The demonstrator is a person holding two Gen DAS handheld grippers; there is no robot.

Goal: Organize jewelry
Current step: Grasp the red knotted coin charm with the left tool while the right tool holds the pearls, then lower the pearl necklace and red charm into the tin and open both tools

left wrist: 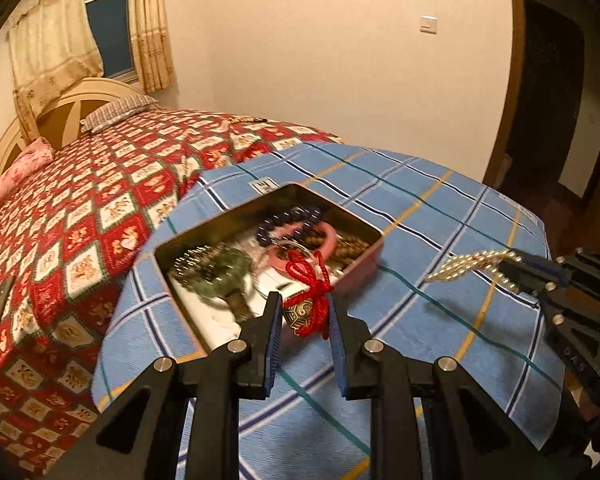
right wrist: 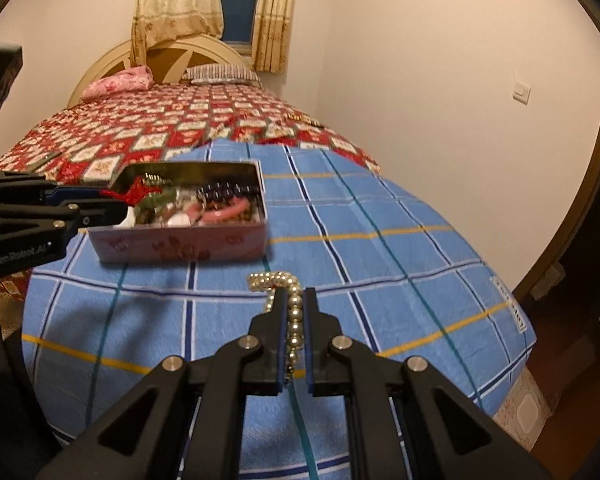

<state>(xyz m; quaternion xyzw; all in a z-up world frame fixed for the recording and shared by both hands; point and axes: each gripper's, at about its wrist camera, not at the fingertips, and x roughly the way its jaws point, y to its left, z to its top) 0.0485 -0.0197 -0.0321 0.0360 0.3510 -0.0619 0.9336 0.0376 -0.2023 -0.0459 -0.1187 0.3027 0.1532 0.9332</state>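
The right hand-held gripper point(right wrist: 296, 320), clamped on a strand of pale gold pearl beads point(right wrist: 294, 312) running lengthwise between its fingers, has the open pink metal jewelry tin point(right wrist: 204, 246) up-left in its frame, where the left hand-held gripper point(left wrist: 302, 316) pinches a red knotted cord charm point(left wrist: 306, 304) at the tin's near edge.

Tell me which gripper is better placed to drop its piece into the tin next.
Left gripper: its red knotted charm already hangs by the tin's rim. The right gripper, holding pearls, is farther away.

Shiny metal tin point(left wrist: 364, 258); glossy pearl strand point(right wrist: 294, 312); matt woven checked cloth point(right wrist: 380, 280); twisted red cord point(left wrist: 308, 276).
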